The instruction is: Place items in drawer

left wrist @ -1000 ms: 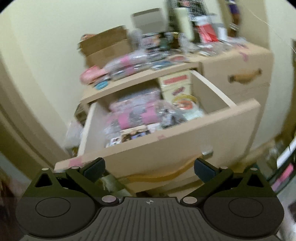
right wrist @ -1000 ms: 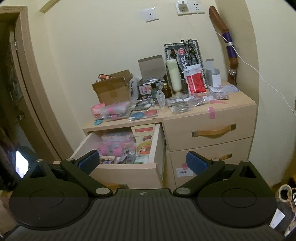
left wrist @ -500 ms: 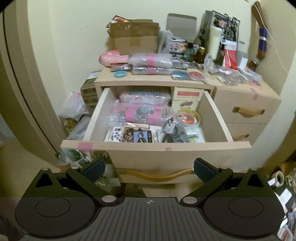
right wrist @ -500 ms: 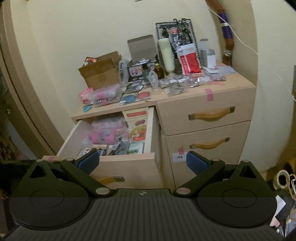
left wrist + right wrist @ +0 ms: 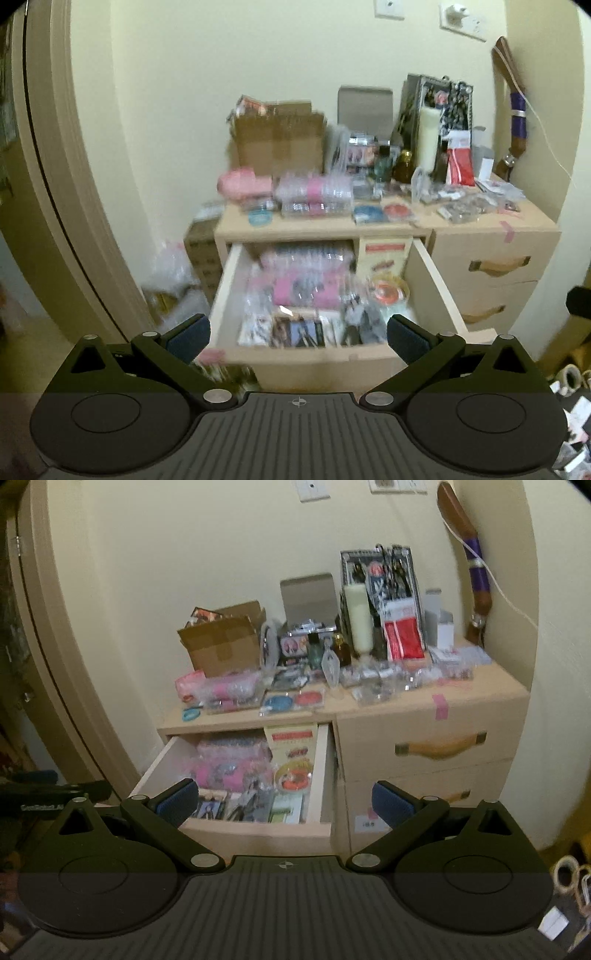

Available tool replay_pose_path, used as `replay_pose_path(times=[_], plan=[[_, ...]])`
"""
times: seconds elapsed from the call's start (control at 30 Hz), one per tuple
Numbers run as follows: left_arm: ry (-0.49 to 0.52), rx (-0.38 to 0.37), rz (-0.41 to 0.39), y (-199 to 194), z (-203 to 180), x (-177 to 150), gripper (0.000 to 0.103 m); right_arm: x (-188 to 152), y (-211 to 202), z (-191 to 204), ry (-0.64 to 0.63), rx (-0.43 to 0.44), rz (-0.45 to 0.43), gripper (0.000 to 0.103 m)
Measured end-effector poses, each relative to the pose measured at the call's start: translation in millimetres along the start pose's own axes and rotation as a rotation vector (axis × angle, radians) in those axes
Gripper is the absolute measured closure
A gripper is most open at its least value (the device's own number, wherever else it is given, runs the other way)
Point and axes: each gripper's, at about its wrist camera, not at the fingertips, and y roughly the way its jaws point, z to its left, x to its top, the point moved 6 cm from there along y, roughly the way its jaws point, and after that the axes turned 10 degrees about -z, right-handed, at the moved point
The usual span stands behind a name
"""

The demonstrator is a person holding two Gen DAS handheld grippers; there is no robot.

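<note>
Left wrist view: the left gripper (image 5: 298,334) hangs spread wide with nothing between its blue pads, poised in front of the open drawer (image 5: 295,356), whose front rim sits just past the fingertips. Right gripper (image 5: 282,805) is splayed and empty too, off the drawer's front right corner. Inside lie pink bubble-wrapped packets (image 5: 306,288), cards and a round orange tin (image 5: 293,775); more packets (image 5: 314,192) crowd the left end of the dresser top (image 5: 317,225), well beyond both tongs. Any pick there wants a slow, level approach, clamping a packet by its edge.
</note>
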Motion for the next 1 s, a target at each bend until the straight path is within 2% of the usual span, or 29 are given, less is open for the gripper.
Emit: replay_pose_path(times=[0.13,0.2,0.43,0.63,0.77,1.0], plan=[[-0.068,-0.022,-0.053,-14,3,19,0.0,16,-5,5,-0.017,0.008,-0.051,0.0],[-0.102,-0.027,-0.097,-21,5,29,0.0,25,-14,7,-0.016,0.017,-0.109,0.0],[-0.087,-0.001,-0.236,-42,1,48,0.0,52,-49,8,-0.021,0.013,-0.322,0.0],[-0.066,-0.031,-0.347,-63,-13,64,0.0,63,-73,-1,-0.031,-0.015,-0.398,0.0],[-0.048,-0.081,-0.38,-66,-28,73,0.0,67,-85,-8,-0.027,-0.053,-0.424,0.0],[-0.006,-0.179,-0.365,-52,-59,82,0.0,72,-101,-25,-0.023,-0.148,-0.462,0.0]])
